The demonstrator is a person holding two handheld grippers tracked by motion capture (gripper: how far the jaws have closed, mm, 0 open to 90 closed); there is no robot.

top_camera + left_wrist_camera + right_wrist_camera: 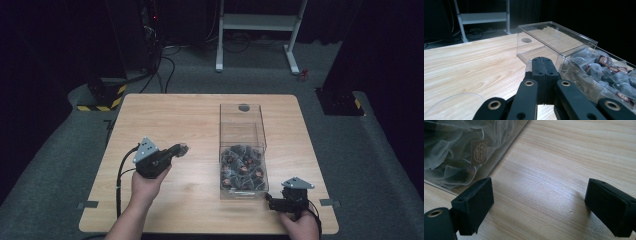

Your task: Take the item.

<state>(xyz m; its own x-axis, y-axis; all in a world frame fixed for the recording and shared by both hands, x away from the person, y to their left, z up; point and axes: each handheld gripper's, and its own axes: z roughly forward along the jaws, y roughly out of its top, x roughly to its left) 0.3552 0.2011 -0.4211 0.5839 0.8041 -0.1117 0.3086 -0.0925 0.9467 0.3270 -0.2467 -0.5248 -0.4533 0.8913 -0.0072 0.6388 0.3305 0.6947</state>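
A clear plastic box [241, 107] stands on the right half of the wooden table [175, 115]. Its near half holds a heap of mesh tea bags [242, 167] with brown tags. My left gripper [180, 149] hovers over the table left of the box, shut, with a small grey tea bag at its tips. In the left gripper view the jaws meet [543, 62], a pale mesh edge [527, 67] shows beside them, and the box [556, 37] lies just beyond. My right gripper [270, 200] rests by the box's near right corner, open [539, 200] over bare wood, beside the tea bags [454, 150].
The table's near edge lies just behind my right gripper. On the floor behind the table stand a white frame [257, 22], a black post with a striped base [102, 100] and a dark base [340, 102]. A faint clear round shape [451, 105] lies on the wood.
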